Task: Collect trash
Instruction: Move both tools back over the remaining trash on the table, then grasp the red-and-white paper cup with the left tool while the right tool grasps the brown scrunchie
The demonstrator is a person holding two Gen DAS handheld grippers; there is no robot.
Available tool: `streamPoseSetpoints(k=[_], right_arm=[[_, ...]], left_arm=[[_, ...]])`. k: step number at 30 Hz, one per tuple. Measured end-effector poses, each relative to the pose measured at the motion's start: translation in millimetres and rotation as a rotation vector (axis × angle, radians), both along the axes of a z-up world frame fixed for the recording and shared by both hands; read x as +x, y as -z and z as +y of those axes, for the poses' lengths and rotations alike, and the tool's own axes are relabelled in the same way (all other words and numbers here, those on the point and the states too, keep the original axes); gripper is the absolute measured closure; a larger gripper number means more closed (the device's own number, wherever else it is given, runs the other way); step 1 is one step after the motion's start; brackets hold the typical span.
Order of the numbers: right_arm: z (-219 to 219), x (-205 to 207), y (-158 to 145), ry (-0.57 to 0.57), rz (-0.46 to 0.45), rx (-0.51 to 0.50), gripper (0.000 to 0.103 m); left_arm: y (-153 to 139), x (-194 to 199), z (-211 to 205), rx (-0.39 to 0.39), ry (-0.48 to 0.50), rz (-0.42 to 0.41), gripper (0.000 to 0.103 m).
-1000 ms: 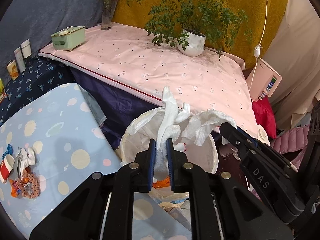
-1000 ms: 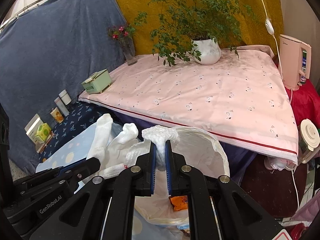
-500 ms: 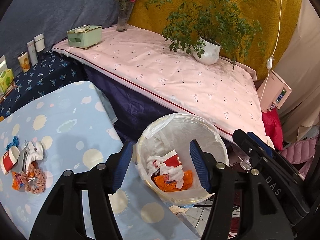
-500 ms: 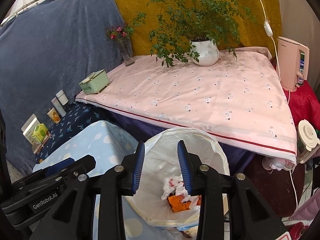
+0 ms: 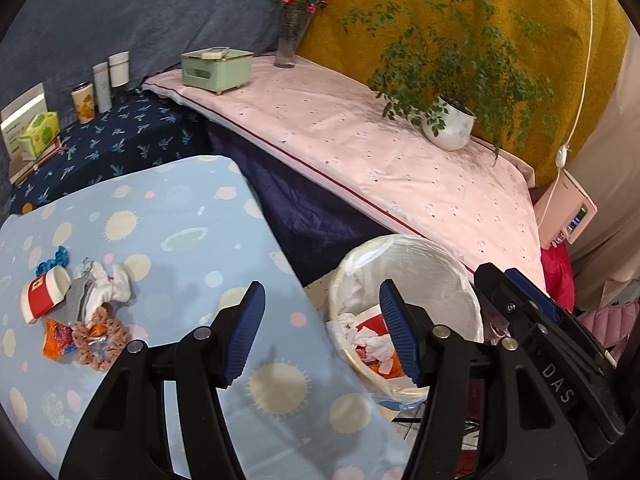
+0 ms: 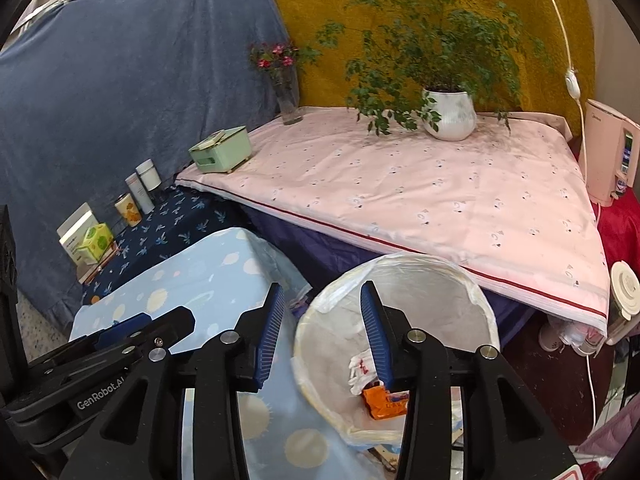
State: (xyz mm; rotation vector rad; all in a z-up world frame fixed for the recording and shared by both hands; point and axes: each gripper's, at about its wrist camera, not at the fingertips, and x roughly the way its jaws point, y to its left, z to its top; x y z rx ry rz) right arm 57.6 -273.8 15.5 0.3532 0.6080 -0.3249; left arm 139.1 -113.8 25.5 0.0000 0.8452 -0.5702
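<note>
A white-lined trash bin (image 5: pixel 436 264) stands beside the light blue spotted table (image 5: pixel 180 240); it also shows in the right wrist view (image 6: pixel 400 276). Inside lie white tissues (image 5: pixel 372 340) and an orange wrapper (image 6: pixel 382 400). My left gripper (image 5: pixel 322 328) is open and empty above the table's edge and the bin. My right gripper (image 6: pixel 322 336) is open and empty over the bin's left rim. On the table's left lie a red and white cup (image 5: pixel 42 296), a white tissue wad (image 5: pixel 108 284), an orange wrapper (image 5: pixel 56 338) and a brown scrunchie (image 5: pixel 100 336).
A pink-covered platform (image 5: pixel 360 152) behind holds a potted plant (image 5: pixel 448 124), a green box (image 5: pixel 216 66) and a flower vase (image 5: pixel 288 44). A dark blue shelf (image 5: pixel 104 148) carries bottles and boxes. A pink appliance (image 6: pixel 608 152) stands at right.
Both grippers were shut on white tissues over the bin; they opened, the tissues fell into the bin, and the left gripper has swung left toward the table.
</note>
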Motion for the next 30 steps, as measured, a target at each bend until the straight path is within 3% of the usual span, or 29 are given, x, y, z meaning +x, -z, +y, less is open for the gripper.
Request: streamPoseSetpoints(k=[17, 30], right_arm=[[93.8, 39.6, 8.6, -0.174, 0.043, -0.020, 0.063], [165.9, 67.9, 35.8, -0.303, 0.115, -0.024, 0.063]], left_arm=[[13.8, 24.8, 108.2, -0.018, -0.185, 0.030, 0.047], [40.7, 45.8, 207.9, -0.004, -0.339, 0.066, 0.047]])
